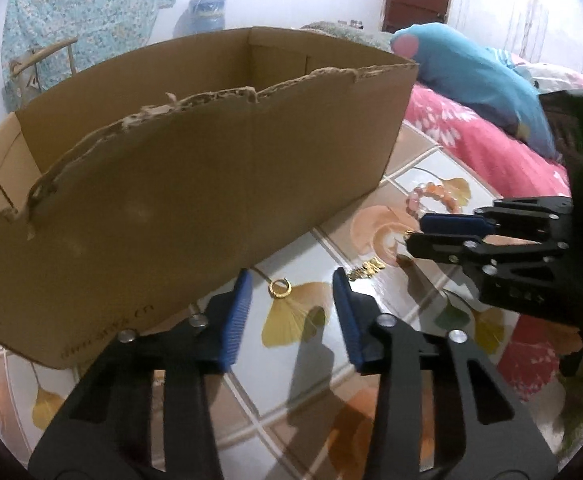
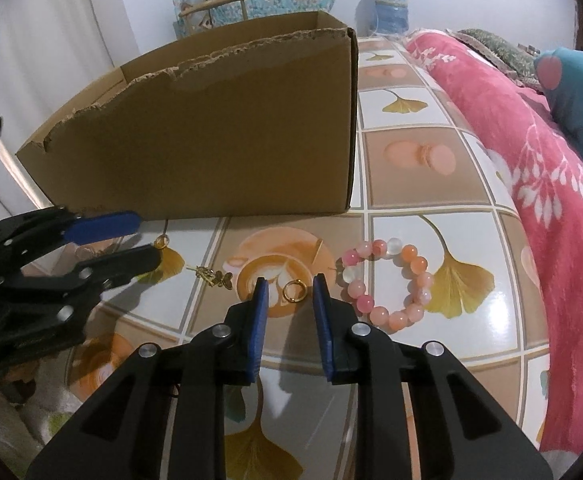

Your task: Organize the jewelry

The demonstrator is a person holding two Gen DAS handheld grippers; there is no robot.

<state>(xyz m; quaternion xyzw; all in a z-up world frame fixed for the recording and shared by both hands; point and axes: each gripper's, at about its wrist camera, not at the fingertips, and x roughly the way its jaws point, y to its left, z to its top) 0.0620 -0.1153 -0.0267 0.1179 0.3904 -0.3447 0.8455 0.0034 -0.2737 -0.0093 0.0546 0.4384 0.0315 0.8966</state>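
Left wrist view: cardboard box [image 1: 195, 168], open-topped with a torn front rim, stands on the tiled tablecloth [image 1: 299, 380]. One gold hoop earring [image 1: 279, 288] lies on the cloth just beyond the tips of the left gripper [image 1: 291, 292], in line with the gap. Its jaws stand partly open, pads clear of the hoop, nothing held. A small gold charm piece [image 1: 367, 269] lies to the right, and the pink bead bracelet [image 1: 431, 200] farther back. The right gripper [image 1: 415, 234] enters from the right, jaws narrowly parted; what lies between them cannot be told from here.

Right wrist view: a second gold hoop earring [image 2: 293, 292] lies flat on the cloth just ahead of the right gripper [image 2: 291, 286], between the lines of its two pads. Jaws narrow but not pressing on it; nothing gripped. Bead bracelet [image 2: 387, 280] sits just to the right, charm piece [image 2: 211, 276] to the left, box [image 2: 211, 132] behind. The left gripper [image 2: 143, 236] hovers at left near the first hoop [image 2: 161, 242].

Handling note, as judgement: each hoop is thin and flat, so the tips likely need to go low to the cloth, straddle the ring squarely and close slowly, or it may skid or flip away.
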